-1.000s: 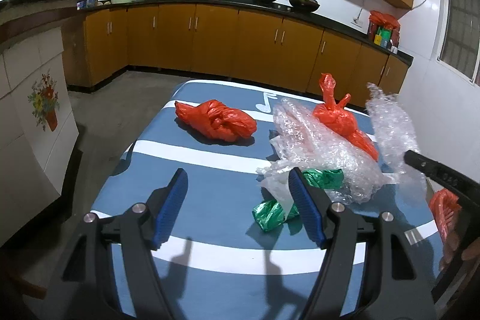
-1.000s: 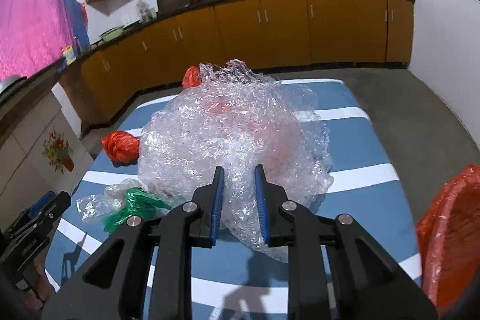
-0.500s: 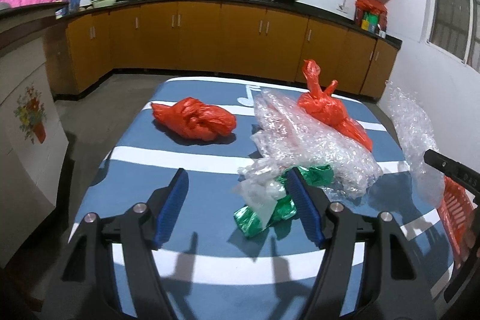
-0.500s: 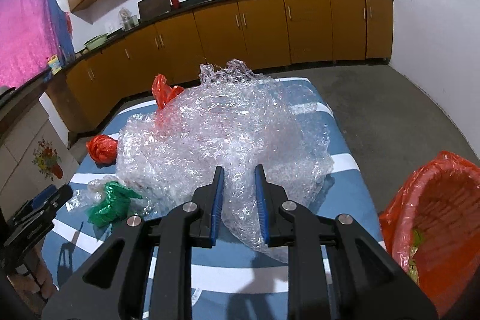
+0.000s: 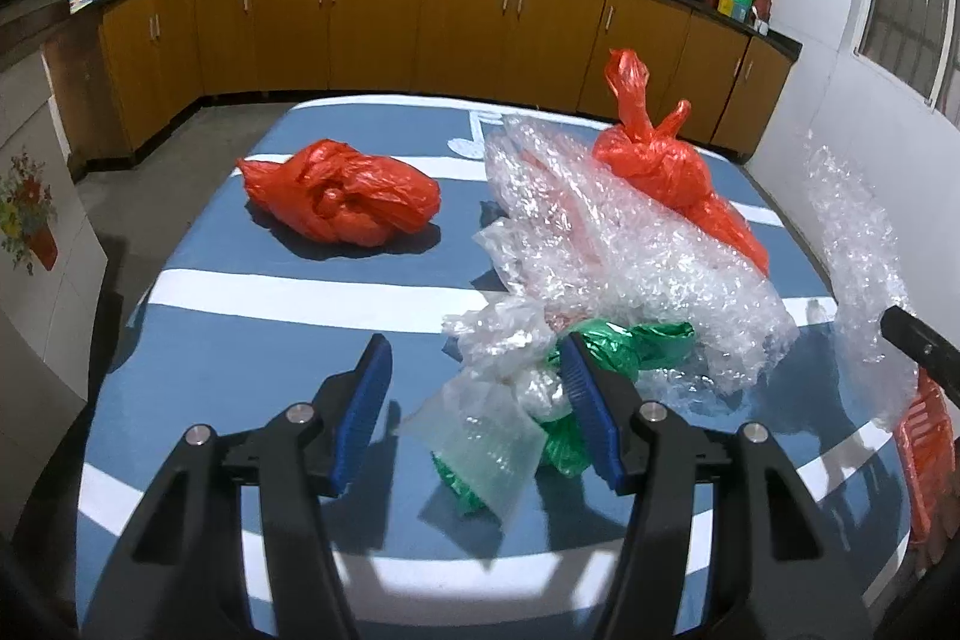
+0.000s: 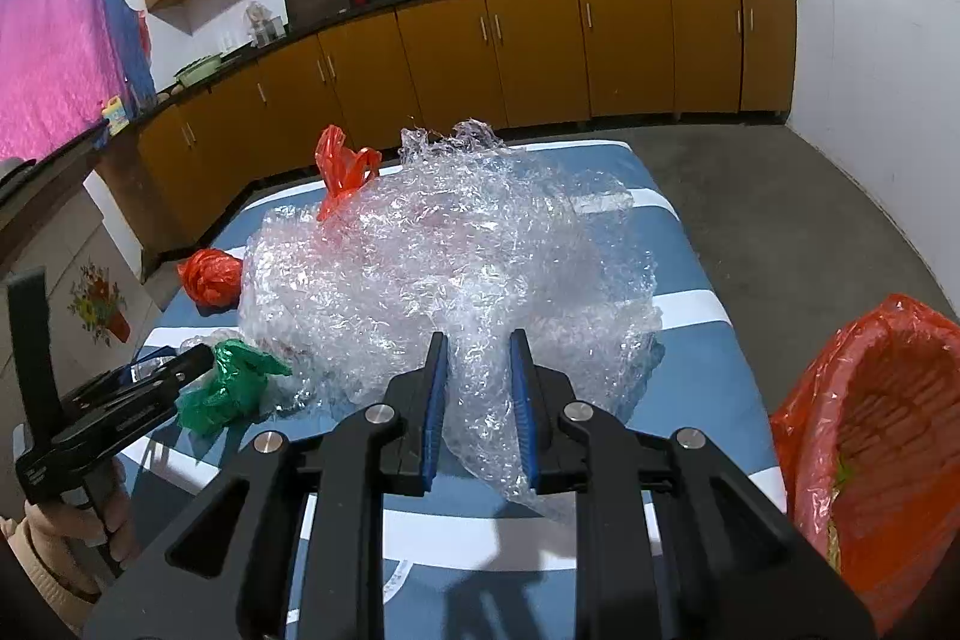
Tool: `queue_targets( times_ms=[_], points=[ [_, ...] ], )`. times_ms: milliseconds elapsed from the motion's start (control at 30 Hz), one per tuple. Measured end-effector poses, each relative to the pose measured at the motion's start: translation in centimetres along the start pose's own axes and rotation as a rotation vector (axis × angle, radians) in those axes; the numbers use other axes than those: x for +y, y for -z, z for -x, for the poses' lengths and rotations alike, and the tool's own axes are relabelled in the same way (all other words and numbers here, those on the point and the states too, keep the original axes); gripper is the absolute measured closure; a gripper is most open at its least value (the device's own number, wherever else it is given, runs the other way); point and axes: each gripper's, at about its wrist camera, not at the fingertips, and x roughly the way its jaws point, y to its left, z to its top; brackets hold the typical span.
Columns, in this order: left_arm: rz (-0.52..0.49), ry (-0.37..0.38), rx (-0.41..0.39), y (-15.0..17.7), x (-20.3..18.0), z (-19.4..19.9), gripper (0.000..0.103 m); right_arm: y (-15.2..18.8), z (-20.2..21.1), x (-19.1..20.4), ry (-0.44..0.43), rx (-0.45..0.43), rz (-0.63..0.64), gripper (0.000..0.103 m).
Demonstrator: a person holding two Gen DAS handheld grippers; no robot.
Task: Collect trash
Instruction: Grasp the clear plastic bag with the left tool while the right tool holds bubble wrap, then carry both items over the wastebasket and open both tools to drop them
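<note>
1. A sheet of bubble wrap (image 6: pixel 480 280) was clamped between the pads of the right gripper (image 6: pixel 477 400); the narrowly set fingers pinched its near edge, and the rest billowed out beyond the fingertips, above the table (image 6: pixel 684 388).
2. In the left wrist view the same sheet (image 5: pixel 858 268) hung at the far right, off the table edge.
3. The left gripper (image 5: pixel 480 412) stood with its fingers wide apart and held nothing. A small clear plastic bag (image 5: pixel 486 442) lay between the fingers, nearer the right one, and a crumpled green bag (image 5: pixel 618 346) lay against and beyond the right finger (image 5: pixel 585 412).
4. A second heap of clear bubble wrap (image 5: pixel 600 244) lay on the table just beyond the green bag, touching it.
5. A knotted red bag (image 5: pixel 654 160) rested against the far right side of that heap, its tied top upright.
6. Another red bag (image 5: pixel 342 202) lay apart on the far left of the table, well clear of both grippers.
7. A bin lined with red plastic (image 6: pixel 882 436) stood to the right of the table, near the right gripper, its mouth open.
8. The table carried a blue cover with white stripes; wooden cabinets (image 5: pixel 468 22) ran along the far wall.
</note>
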Motion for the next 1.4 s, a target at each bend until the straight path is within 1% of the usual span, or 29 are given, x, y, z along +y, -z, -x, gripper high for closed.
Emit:
queue_targets(
  times_ms=[67, 100, 167, 267, 600, 767, 1000, 1400],
  points=[
    [-0.007, 0.006, 0.013, -0.1, -0.2, -0.5, 0.055, 0.0, 0.0, 0.0, -0.001, 0.002, 0.001, 0.082],
    [-0.008, 0.010, 0.020, -0.1, -0.3, -0.7, 0.057, 0.0, 0.0, 0.0, -0.001, 0.002, 0.002, 0.082],
    [-0.002, 0.023, 0.033, 0.0, -0.2, -1.0, 0.071, 0.0, 0.1, 0.0, -0.002, 0.002, 0.004, 0.082],
    [0.006, 0.034, 0.032, 0.3, -0.1, -1.0, 0.076, 0.0, 0.2, -0.1, -0.003, 0.001, 0.005, 0.082],
    [0.026, 0.029, -0.029, -0.1, 0.7, 1.8, 0.077, 0.0, 1.5, 0.0, -0.003, -0.019, 0.009, 0.082],
    [0.026, 0.061, -0.076, -0.7, 0.0, 4.3, 0.077, 0.1, 2.9, -0.5, 0.003, -0.042, 0.004, 0.082],
    [-0.032, 0.134, -0.120, -1.3, -3.6, 7.5, 0.077, 0.6, 5.1, -2.0, 0.038, -0.070, -0.018, 0.082],
    [-0.149, 0.257, -0.134, -1.3, -11.5, 9.5, 0.077, 2.8, 8.5, -7.4, 0.150, -0.084, -0.116, 0.082]
  ],
)
